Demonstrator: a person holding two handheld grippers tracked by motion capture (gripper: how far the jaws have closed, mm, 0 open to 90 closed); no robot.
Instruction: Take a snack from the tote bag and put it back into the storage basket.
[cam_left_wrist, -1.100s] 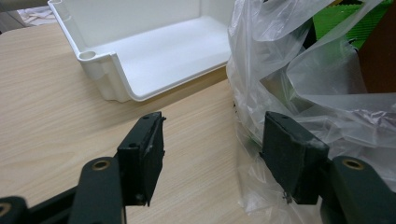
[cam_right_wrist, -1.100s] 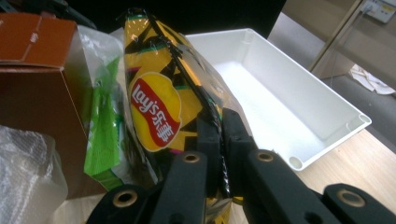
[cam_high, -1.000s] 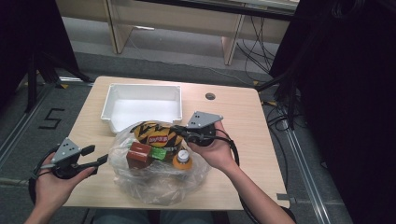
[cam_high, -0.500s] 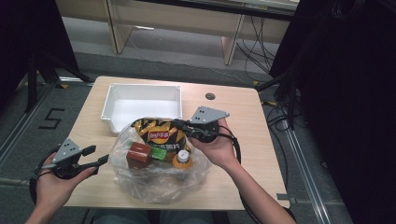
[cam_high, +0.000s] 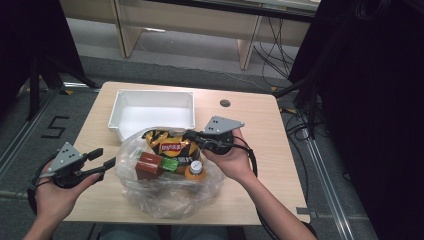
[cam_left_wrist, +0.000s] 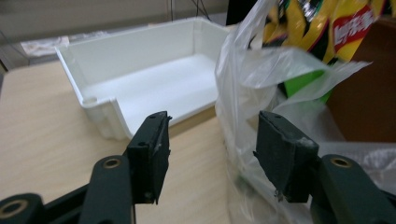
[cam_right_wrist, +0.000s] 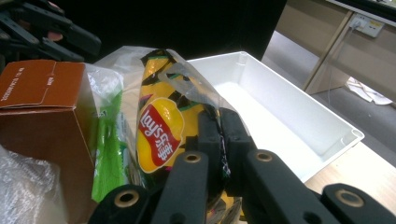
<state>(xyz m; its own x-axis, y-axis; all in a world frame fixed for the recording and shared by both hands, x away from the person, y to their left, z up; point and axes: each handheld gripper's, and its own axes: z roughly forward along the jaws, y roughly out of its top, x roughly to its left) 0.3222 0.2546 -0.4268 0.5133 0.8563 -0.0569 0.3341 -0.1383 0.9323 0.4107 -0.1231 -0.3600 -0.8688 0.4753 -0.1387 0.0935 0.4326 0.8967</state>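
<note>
A: While the right gripper (cam_right_wrist: 219, 140) is clamped on the chips (cam_right_wrist: 159, 135) and a fold of the bag (cam_high: 165, 192), the left gripper (cam_left_wrist: 212, 154) is at the bag's near edge, spread, and its jaws have just been narrowing.

B: Anything between them yet?

A: A flap of film hangs between the pads, but they're not pressing on it. The chips stand up out of the bag's mouth, beside the brown box (cam_high: 148, 165) and the orange-capped bottle (cam_high: 195, 170), all in the middle of the table (cam_high: 260, 150), just in front of the white bin (cam_high: 152, 107).

B: So how should this go?

A: I'd say the left should pinch the plastic alone and hold it down and back. Then the right can lift the chips straight up and clear; if it's caught film too, the whole bag may come along. The bin is just behind, so a short carry.
</note>
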